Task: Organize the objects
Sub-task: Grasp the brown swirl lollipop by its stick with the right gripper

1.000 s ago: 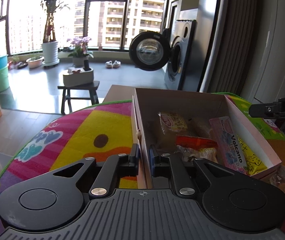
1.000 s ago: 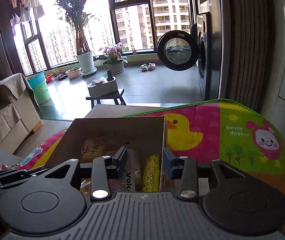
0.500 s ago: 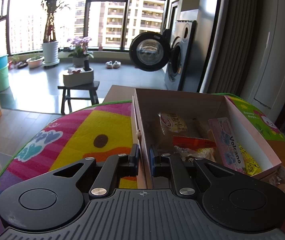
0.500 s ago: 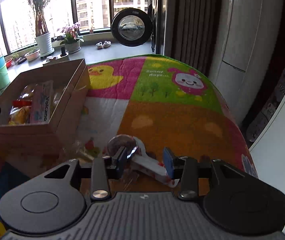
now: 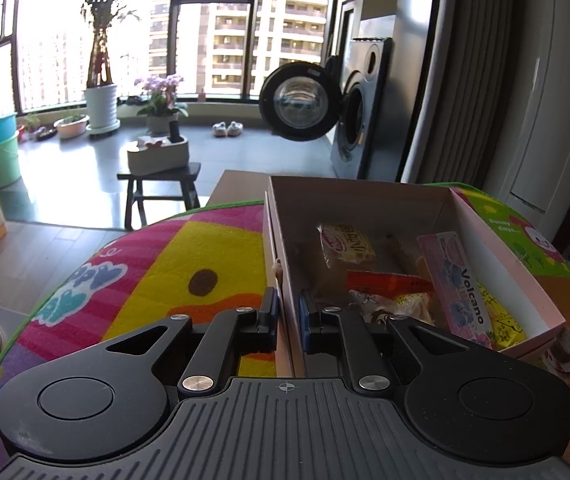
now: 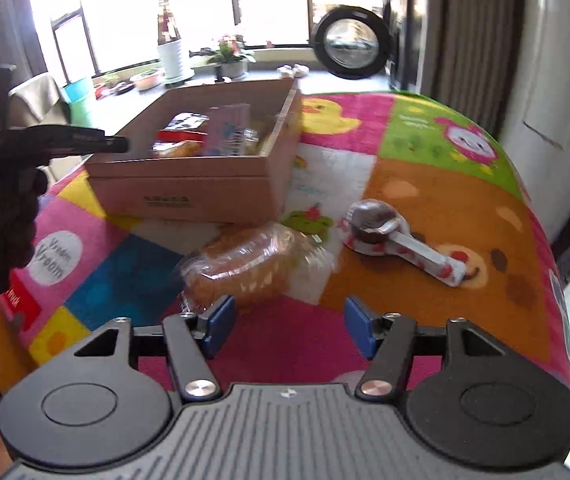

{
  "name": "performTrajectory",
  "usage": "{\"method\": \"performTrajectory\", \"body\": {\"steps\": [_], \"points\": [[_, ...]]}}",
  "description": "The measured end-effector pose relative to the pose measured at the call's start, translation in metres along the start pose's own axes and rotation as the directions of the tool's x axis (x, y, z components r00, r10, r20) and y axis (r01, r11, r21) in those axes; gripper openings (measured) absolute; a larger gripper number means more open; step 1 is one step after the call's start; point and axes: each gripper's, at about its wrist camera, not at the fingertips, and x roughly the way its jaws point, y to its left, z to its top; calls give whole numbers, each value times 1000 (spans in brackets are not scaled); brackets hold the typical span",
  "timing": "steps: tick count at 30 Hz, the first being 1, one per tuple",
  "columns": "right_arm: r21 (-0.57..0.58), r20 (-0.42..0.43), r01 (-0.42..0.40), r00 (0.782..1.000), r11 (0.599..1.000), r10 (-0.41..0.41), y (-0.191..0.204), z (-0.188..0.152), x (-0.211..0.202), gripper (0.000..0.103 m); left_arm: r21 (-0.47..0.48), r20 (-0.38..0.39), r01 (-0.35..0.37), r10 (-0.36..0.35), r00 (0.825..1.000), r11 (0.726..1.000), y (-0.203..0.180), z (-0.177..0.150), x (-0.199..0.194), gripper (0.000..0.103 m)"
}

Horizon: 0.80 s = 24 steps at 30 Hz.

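Note:
My left gripper (image 5: 288, 312) is shut on the left wall of the open cardboard box (image 5: 365, 204), one finger inside and one outside. The box holds several snack packets, among them a pink "Volcano" packet (image 5: 457, 284). In the right wrist view the box (image 6: 189, 184) stands at the back left, with the left gripper (image 6: 85, 140) at its left corner. My right gripper (image 6: 289, 326) is open and empty, low over the mat. Just ahead of its left finger lies a bread loaf in clear wrap (image 6: 245, 268). A wrapped chocolate ball on a stick (image 6: 381, 224) lies further right.
A colourful cartoon mat (image 6: 425, 184) covers the table, whose edge drops off at the right. Beyond the table stand a dark stool with a white planter (image 5: 159, 156) and a washing machine with its round door open (image 5: 301, 106). A person's gloved hand (image 6: 9, 208) holds the left gripper.
The right gripper left the box, swung over the mat and now sits lower before the bread, its jaws spread wider. The left gripper has stayed clamped on the box wall.

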Motion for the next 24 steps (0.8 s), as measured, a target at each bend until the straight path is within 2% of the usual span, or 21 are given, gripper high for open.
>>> {"method": "performTrajectory", "body": {"steps": [2,5,7,10,12,13,14,16,19,21,24], "points": [[-32,29,10,1000,999,-9,4,4,-2,71,0,0,0,0,1000,1000,0,0,0,13],[-34,61,54,997,998,-52,-4,14,1,74,1,0,1,-1,1000,1000,0,0,0,13],[3,85,93,992,996,-93,-22,25,8,74,1,0,0,0,1000,1000,0,0,0,13],[115,95,145,983,983,-156,-59,40,25,74,1,0,0,0,1000,1000,0,0,0,13],[184,75,219,969,958,-236,-83,48,38,68,1,-1,1,-1,1000,1000,0,0,0,13],[211,54,259,960,943,-275,-95,50,46,55,2,-2,1,-1,1000,1000,0,0,0,13],[225,34,283,954,932,-298,-103,52,52,47,2,-1,1,-1,1000,1000,0,0,0,13],[247,-12,327,942,912,-334,-118,49,62,44,2,-1,1,-1,1000,1000,0,0,0,13],[239,-48,306,952,922,-303,-115,35,62,44,2,-2,4,-4,1000,1000,1,-1,0,13],[191,-57,299,954,935,-293,-100,24,57,45,2,-1,2,-2,1000,1000,1,-1,0,13],[151,-73,208,977,966,-199,-77,8,42,46,2,-1,4,-4,1000,1000,1,-1,0,13]]}}
